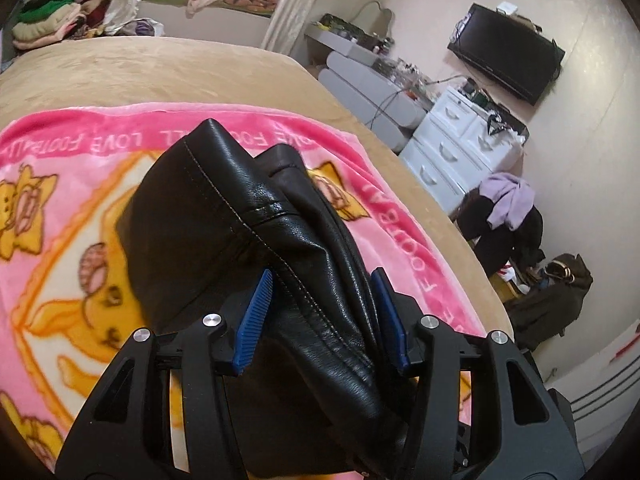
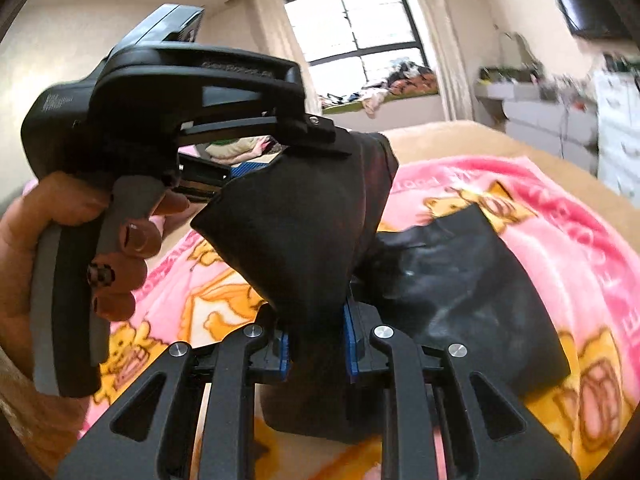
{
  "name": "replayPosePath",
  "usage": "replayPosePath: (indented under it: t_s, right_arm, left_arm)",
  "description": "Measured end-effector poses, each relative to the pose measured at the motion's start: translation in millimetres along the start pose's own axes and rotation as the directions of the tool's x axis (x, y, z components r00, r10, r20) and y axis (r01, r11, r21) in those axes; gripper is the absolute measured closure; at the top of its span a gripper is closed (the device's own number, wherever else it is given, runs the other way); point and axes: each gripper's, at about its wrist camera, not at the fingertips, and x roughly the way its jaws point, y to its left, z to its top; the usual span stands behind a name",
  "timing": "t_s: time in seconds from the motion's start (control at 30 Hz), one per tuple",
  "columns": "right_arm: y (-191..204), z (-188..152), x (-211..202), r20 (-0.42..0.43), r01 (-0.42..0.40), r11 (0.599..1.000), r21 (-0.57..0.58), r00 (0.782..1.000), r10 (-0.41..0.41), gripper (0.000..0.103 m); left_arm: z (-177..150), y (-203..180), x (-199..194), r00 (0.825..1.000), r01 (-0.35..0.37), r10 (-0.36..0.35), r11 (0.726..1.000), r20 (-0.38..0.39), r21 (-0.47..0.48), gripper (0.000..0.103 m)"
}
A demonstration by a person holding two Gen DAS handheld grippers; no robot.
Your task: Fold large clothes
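Black leather garment (image 1: 240, 216) is hanging bunched between both tools, lifted above the pink blanket (image 1: 60, 152) on the bed (image 1: 160, 68). Left tool (image 1: 320, 312) is pinching a stitched edge; right tool (image 2: 316, 344) is pinching a fold. Bare blanket is lying open beyond both.

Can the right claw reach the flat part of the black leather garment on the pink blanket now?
Probably not yet. The right claw is shut on a raised fold of the black leather garment; nothing stands between, but it must release first to take the flat part on the pink blanket.
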Motion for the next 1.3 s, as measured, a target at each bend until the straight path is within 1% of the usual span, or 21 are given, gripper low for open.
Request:
replayPosePath:
  t_s: [0.13, 0.2, 0.23, 0.27, 0.37, 0.47, 0.5, 0.53, 0.6, 0.67, 0.7, 0.73, 0.77, 0.87, 1.0, 1.03, 1.07, 1.1, 1.17, 1.23, 1.3]
  right_arm:
    - [-28.7, 0.0, -11.6, 0.001, -0.026, 0.991, 0.132, 1.0, 0.026, 0.085]
    - [-44.5, -0.9, -17.4, -0.004, -0.026, 0.979, 0.202, 1.0, 0.027, 0.085]
    - [-53.5, -1.7, -19.3, -0.007, -0.022, 0.971, 0.237, 1.0, 0.025, 0.085]
    - [-64.7, -3.8, -22.5, -0.02, -0.012, 0.958, 0.285, 1.0, 0.018, 0.085]
    - [-96.2, -12.7, -27.9, -0.05, -0.005, 0.907, 0.422, 0.998, 0.029, 0.085]
    - [-124.5, -30.8, -27.4, -0.084, -0.018, 0.823, 0.567, 0.993, 0.08, 0.082]
    - [-127.9, -34.9, -26.5, -0.102, -0.022, 0.811, 0.585, 0.99, 0.1, 0.082]
    - [-129.4, -36.9, -25.8, -0.111, -0.025, 0.8, 0.599, 0.987, 0.113, 0.078]
    - [-127.9, -40.6, -23.4, -0.137, -0.03, 0.79, 0.612, 0.98, 0.144, 0.058]
    - [-121.1, -38.7, -25.1, -0.169, -0.001, 0.821, 0.571, 0.978, 0.119, 0.038]
    - [-118.1, -35.3, -28.7, -0.165, -0.009, 0.835, 0.55, 0.979, 0.119, 0.029]
    - [-116.2, -31.5, -32.0, -0.154, -0.028, 0.842, 0.539, 0.979, 0.131, 0.012]
    - [-115.8, -28.1, -36.2, -0.141, -0.045, 0.847, 0.53, 0.98, 0.14, 0.006]
    - [-118.2, -12.7, -40.0, -0.156, 0.023, 0.879, 0.477, 0.986, 0.059, 0.006]
    - [-137.9, -0.2, -14.1, -0.185, 0.005, 0.849, 0.528, 0.977, 0.109, 0.008]
    - [-139.5, 2.8, -7.4, -0.193, -0.003, 0.847, 0.532, 0.973, 0.125, 0.032]
    - [-138.8, 6.7, -1.1, -0.201, -0.003, 0.856, 0.518, 0.972, 0.125, 0.07]
    - [-136.0, 12.5, 3.0, -0.199, -0.013, 0.874, 0.485, 0.972, 0.124, 0.071]
    - [-132.0, 21.8, -1.5, -0.165, -0.033, 0.887, 0.46, 0.979, 0.122, 0.077]
    - [-137.2, 28.9, -10.6, -0.108, -0.073, 0.882, 0.465, 0.984, 0.139, 0.077]
    - [-150.6, 30.6, -21.7, -0.076, -0.057, 0.876, 0.479, 0.991, 0.106, 0.077]
  left_arm:
    - [3.0, -19.3, 17.6, 0.999, 0.029, -0.029, 1.0, -0.014, 0.006, 0.056]
    - [3.4, -23.1, 18.8, 0.998, 0.061, -0.061, 0.998, -0.004, -0.005, 0.046]
    - [2.8, -23.1, 17.1, 0.998, 0.069, -0.069, 0.998, 0.009, -0.008, 0.036]
    - [1.3, -20.9, 14.6, 0.998, 0.062, -0.062, 0.998, 0.022, -0.005, 0.035]
    - [-8.5, -4.4, 13.5, 0.999, -0.01, 0.01, 1.0, 0.032, -0.015, 0.034]
    - [-29.9, 23.3, 28.2, 0.993, -0.118, 0.117, 0.992, -0.022, -0.041, 0.033]
    - [-34.9, 29.1, 34.2, 0.991, -0.13, 0.128, 0.99, -0.048, -0.046, 0.033]
    - [-44.8, 36.9, 44.2, 0.986, -0.143, 0.137, 0.988, -0.09, -0.055, 0.033]
    - [-61.6, 44.5, 60.7, 0.978, -0.159, 0.15, 0.985, -0.144, -0.058, 0.03]
    - [-68.3, 45.6, 64.2, 0.972, -0.201, 0.194, 0.979, -0.136, -0.041, 0.028]
    - [-69.2, 47.4, 63.9, 0.972, -0.2, 0.193, 0.979, -0.136, -0.044, 0.028]
    - [-67.9, 48.1, 62.4, 0.974, -0.193, 0.185, 0.98, -0.134, -0.049, 0.028]
    - [-67.4, 49.3, 60.9, 0.975, -0.186, 0.178, 0.981, -0.133, -0.052, 0.028]
    - [-64.8, 50.9, 59.7, 0.976, -0.178, 0.17, 0.983, -0.136, -0.053, 0.028]
    - [-65.7, 46.2, 61.5, 0.976, -0.183, 0.175, 0.982, -0.132, -0.044, 0.028]
    - [-65.7, 45.3, 61.8, 0.975, -0.184, 0.177, 0.982, -0.132, -0.043, 0.027]
    - [-65.5, 45.2, 62.0, 0.975, -0.185, 0.178, 0.982, -0.133, -0.044, 0.027]
    - [-63.7, 45.2, 61.8, 0.976, -0.183, 0.175, 0.982, -0.131, -0.052, 0.027]
    - [-59.0, 46.3, 61.0, 0.979, -0.164, 0.153, 0.983, -0.133, -0.079, 0.023]
    - [-51.7, 44.5, 58.6, 0.988, -0.115, 0.103, 0.988, -0.115, -0.102, 0.021]
    - [-47.7, 36.7, 57.6, 0.988, -0.127, 0.12, 0.989, -0.099, -0.071, 0.02]
